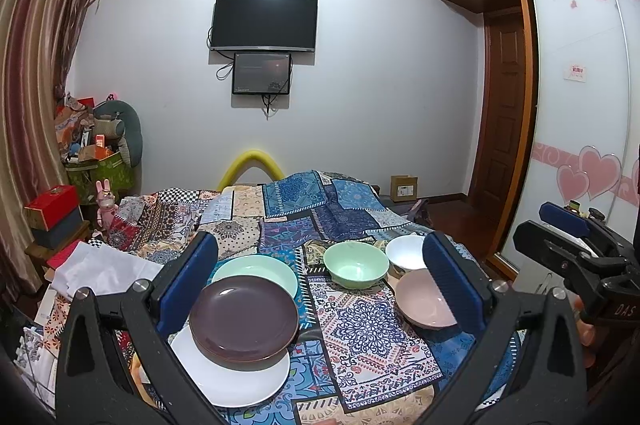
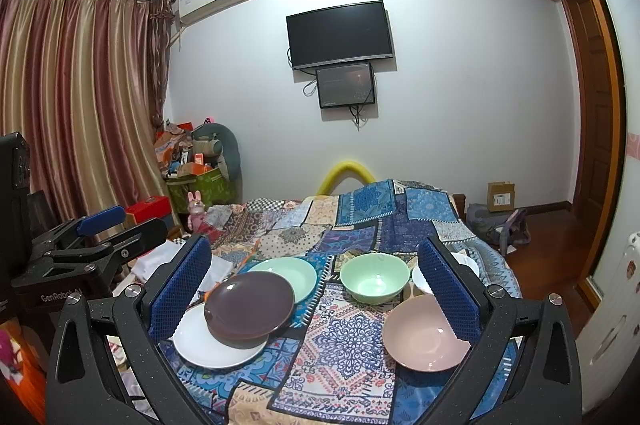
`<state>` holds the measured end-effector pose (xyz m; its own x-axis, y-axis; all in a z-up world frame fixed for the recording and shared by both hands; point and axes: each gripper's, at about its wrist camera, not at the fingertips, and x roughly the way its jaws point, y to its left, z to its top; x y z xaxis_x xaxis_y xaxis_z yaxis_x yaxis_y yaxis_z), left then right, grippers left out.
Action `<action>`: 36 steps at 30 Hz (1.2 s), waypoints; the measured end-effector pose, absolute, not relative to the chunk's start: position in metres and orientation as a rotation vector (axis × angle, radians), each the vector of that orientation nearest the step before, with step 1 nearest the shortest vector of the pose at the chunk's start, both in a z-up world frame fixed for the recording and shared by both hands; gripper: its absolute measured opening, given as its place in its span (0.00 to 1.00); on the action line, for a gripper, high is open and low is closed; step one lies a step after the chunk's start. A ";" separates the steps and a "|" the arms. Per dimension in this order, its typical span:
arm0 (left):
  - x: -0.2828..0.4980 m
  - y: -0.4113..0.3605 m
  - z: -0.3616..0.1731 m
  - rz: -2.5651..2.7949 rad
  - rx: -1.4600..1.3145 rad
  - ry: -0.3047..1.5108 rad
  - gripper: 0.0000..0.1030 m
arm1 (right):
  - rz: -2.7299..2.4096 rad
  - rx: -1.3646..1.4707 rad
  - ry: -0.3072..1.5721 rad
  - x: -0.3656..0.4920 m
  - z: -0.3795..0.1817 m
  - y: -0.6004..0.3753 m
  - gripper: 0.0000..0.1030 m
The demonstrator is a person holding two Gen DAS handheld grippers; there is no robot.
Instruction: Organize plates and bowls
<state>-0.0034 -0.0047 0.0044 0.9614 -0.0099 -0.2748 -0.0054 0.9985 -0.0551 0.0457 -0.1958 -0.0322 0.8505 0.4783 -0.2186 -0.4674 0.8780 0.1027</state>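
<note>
Patchwork cloth [image 2: 352,337] lay bare between the groups. White plate [image 2: 200,345] carried the brown plate [image 2: 250,303], which overlapped the mint plate [image 2: 292,271]; pink bowl [image 2: 424,341], mint bowl [image 2: 374,277] and white bowl [image 1: 404,251] stood apart. Left gripper [image 1: 320,281] and right gripper [image 2: 316,289] hovered spread, empty.

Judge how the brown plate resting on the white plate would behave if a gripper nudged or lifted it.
The brown plate looks glossy and rigid, so it may slide across the white plate rather than flex. It sits off-centre, overlapping the green plate, so a push could rock it. Probably ceramic or similar: breakable, and slippery between pads.
</note>
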 end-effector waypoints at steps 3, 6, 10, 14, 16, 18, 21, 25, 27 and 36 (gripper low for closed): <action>-0.003 -0.005 0.004 -0.003 -0.056 0.279 1.00 | 0.499 0.047 0.242 0.046 -0.032 -0.196 1.00; -0.004 -0.005 0.004 -0.003 -0.056 0.279 1.00 | 0.498 0.046 0.243 0.046 -0.032 -0.196 1.00; -0.005 -0.004 0.005 -0.005 -0.054 0.279 1.00 | 0.499 0.048 0.242 0.046 -0.032 -0.196 1.00; -0.005 -0.003 0.005 -0.005 -0.056 0.278 1.00 | 0.499 0.047 0.243 0.046 -0.032 -0.196 1.00; -0.005 -0.004 0.004 -0.004 -0.055 0.278 1.00 | 0.500 0.048 0.243 0.046 -0.032 -0.196 1.00; -0.005 -0.003 0.004 -0.003 -0.055 0.278 1.00 | 0.499 0.046 0.242 0.045 -0.032 -0.196 1.00; -0.004 -0.003 0.004 -0.003 -0.057 0.282 1.00 | 0.499 0.047 0.243 0.046 -0.033 -0.196 1.00; -0.003 -0.001 0.003 -0.004 -0.061 0.285 1.00 | 0.497 0.049 0.246 0.045 -0.034 -0.195 1.00; -0.003 0.000 0.003 -0.004 -0.061 0.285 1.00 | 0.497 0.049 0.250 0.046 -0.034 -0.194 1.00; 0.007 0.006 -0.005 -0.005 -0.044 0.304 1.00 | 0.502 0.034 0.280 0.057 -0.040 -0.181 1.00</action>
